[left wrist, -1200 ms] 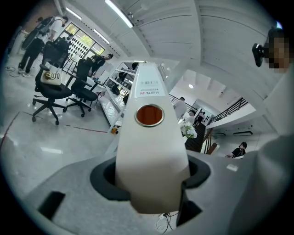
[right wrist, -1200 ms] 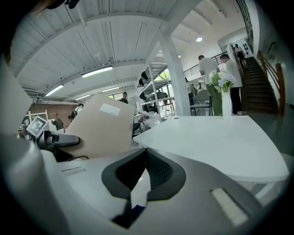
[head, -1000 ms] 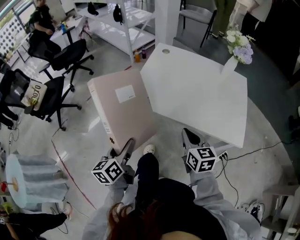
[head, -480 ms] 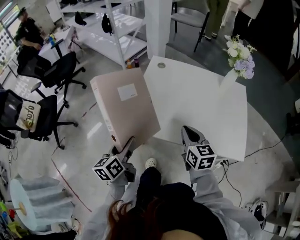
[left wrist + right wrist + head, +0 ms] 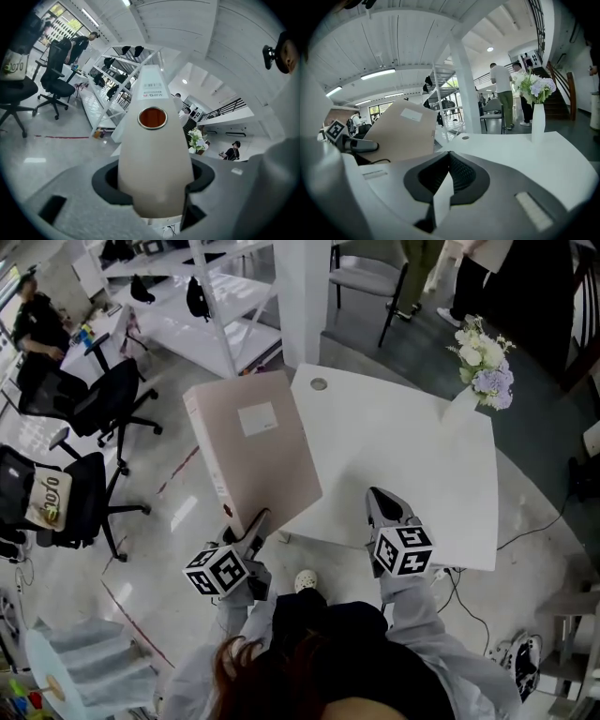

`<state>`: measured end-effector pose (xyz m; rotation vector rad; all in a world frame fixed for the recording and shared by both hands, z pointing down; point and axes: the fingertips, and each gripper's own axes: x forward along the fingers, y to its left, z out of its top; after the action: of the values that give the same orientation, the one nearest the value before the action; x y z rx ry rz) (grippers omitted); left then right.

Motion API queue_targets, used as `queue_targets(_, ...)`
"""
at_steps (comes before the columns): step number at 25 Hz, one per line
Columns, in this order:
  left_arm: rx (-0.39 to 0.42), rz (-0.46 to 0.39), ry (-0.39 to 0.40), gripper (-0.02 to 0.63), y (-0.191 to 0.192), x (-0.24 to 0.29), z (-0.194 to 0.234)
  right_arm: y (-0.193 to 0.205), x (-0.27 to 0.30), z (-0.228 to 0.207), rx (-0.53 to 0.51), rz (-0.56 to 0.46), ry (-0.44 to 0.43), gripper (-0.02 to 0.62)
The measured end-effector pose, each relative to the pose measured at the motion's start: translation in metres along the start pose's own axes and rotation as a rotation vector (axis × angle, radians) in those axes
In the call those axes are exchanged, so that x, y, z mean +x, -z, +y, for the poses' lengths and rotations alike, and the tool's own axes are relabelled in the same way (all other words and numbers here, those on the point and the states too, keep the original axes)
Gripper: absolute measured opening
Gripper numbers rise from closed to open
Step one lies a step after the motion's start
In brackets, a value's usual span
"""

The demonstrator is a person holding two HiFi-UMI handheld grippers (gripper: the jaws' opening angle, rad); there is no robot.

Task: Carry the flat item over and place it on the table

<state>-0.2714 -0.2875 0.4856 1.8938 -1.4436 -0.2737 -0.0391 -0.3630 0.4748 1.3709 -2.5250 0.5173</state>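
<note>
**Binder (image 5: 253, 451) clamped in left hand-held gripper (image 5: 255, 526), at left edge of table (image 5: 403, 456)**

Binder: flat lever-arch type, pale pinkish-beige, with a white label (image 5: 258, 418) on the cover. The spine faces the left gripper view and carries a metal-rimmed finger hole (image 5: 152, 117) with a small printed sticker (image 5: 153, 91) above it.

Position: off the floor, tilted, long side running away from the person. In the head view its lower right corner overlaps the table's left edge. Can't tell whether it touches the tabletop.

Left hand-held gripper: jaws pinch the near end of the binder at the spine, one jaw on each side. It sits low and left of the person's body, pointing forward and up along the binder.

Right hand-held gripper (image 5: 382, 507): jaws pressed together, nothing between them. It is over the table's near edge and pointing across the top. Both forearms, in grey sleeves (image 5: 427, 634), reach forward side by side.

Containers: a white vase (image 5: 459, 404) stands at the table's far right corner and holds white and lilac flowers (image 5: 483, 357). The tabletop is white, with a round cable port (image 5: 319, 384) near its far left corner.
</note>
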Motion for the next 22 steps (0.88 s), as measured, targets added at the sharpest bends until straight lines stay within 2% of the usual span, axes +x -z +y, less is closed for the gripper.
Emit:
queue_targets(8, -0.073, 0.083, 0.100, 0.276, -0.003, 0.013, 0.016, 0.012, 0.010, 0.008, 0.039, 0.017, 0.038, 0.012)
queue_targets(15, -0.194, 0.144, 0.190, 0.278, 0.007, 0.047, 0.006, 0.012, 0.003, -0.012, 0.091, 0.036, 0.076, 0.012)
queue_targets(22, -0.290, 0.188, 0.242, 0.278, 0.007, 0.096, 0.001, -0.002, 0.026, -0.051, 0.082, 0.055, 0.113, 0.012)
